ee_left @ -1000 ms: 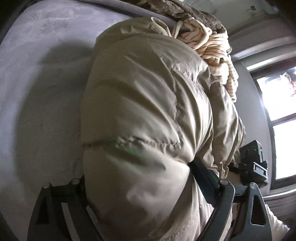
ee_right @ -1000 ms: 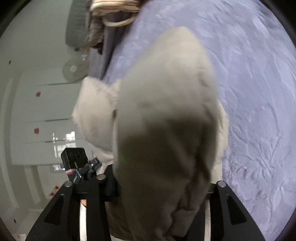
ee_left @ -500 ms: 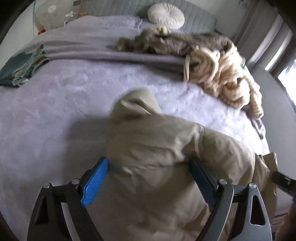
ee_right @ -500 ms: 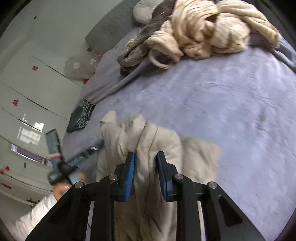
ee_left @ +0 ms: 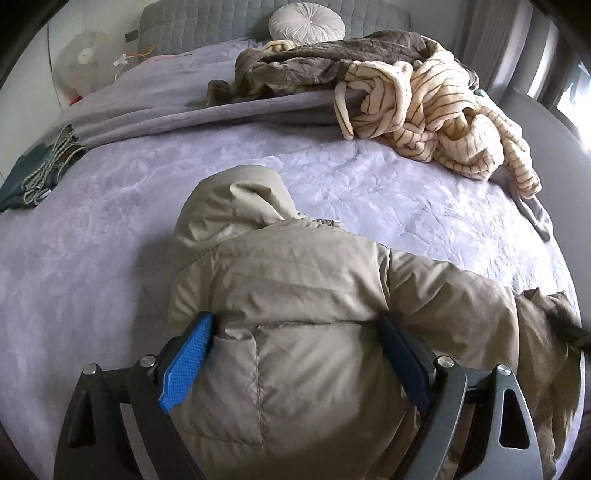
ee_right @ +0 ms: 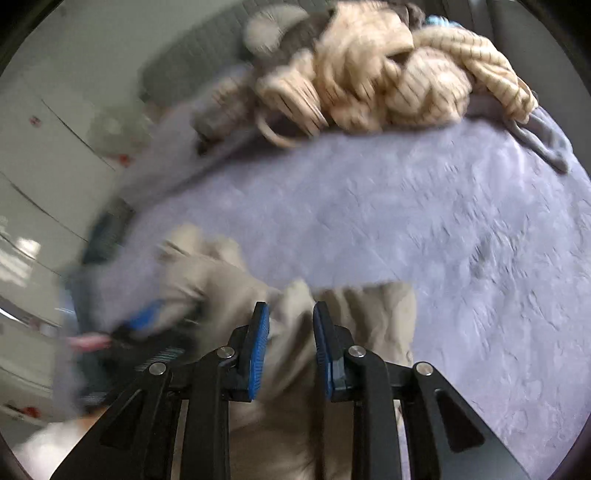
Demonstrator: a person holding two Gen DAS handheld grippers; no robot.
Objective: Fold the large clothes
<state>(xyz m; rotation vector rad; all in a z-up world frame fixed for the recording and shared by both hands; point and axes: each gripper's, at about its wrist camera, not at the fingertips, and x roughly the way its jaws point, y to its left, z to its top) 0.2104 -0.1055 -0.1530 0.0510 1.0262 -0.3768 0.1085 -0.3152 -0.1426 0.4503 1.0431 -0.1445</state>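
Beige puffer jacket now lies spread on the bed, no longer hanging up close. Left tongs clamp its wide bulk; right tongs, having just narrowed, pinch a fold, so folding can begin.

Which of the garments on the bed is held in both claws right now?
The beige puffer jacket, nearest the cameras: the left claw and right claw both grip it. The striped cream robe and brown garment lie untouched near the headboard.

1 jacket, 2 claws, 1 cushion.
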